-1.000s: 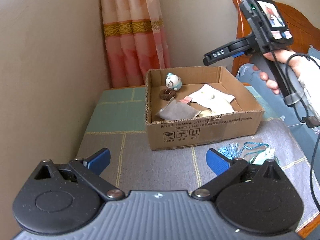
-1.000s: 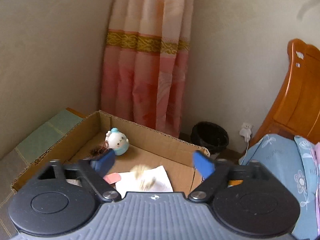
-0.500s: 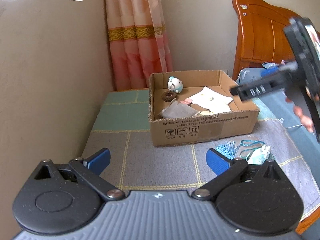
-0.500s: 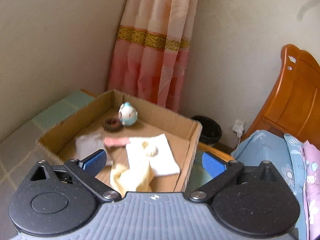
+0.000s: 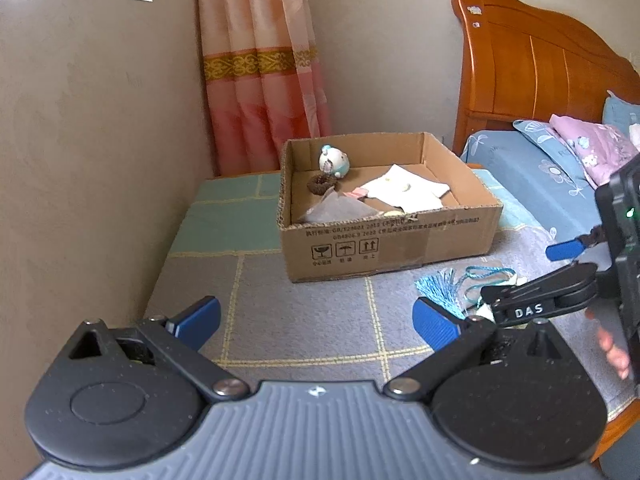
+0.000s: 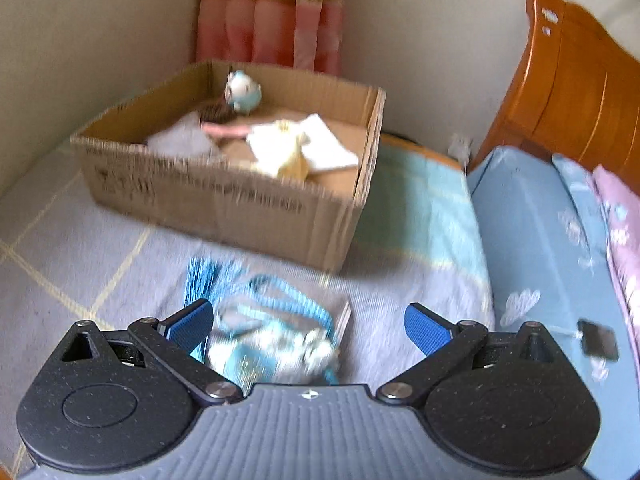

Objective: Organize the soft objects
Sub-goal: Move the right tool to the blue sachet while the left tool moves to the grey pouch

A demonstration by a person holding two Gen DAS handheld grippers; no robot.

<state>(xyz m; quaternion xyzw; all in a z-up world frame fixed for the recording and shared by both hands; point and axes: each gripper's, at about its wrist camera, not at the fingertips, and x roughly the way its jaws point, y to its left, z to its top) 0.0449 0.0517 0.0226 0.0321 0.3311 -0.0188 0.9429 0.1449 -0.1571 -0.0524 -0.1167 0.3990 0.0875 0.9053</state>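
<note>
An open cardboard box (image 5: 400,240) (image 6: 224,204) stands on a grey checked cloth. Inside lie a round white-and-blue plush (image 5: 334,161) (image 6: 243,91), a brown ring (image 5: 320,185), a grey cloth (image 5: 338,210) and white cloths (image 5: 406,190) (image 6: 320,148). A blue tasselled pouch with a cord (image 6: 272,344) (image 5: 452,292) lies on the cloth in front of the box. My right gripper (image 6: 308,324) is open and empty, just above the pouch. My left gripper (image 5: 316,320) is open and empty, over bare cloth in front of the box.
A plain wall (image 5: 100,160) runs along the left and a pink curtain (image 5: 264,80) hangs behind the box. A bed with blue bedding (image 6: 552,240) and a wooden headboard (image 5: 540,72) stands to the right. The table's right edge (image 5: 624,412) is near.
My right gripper has drawn back from over the box and come down over the blue pouch. My left gripper has pulled back a little, so the box looks farther away.
</note>
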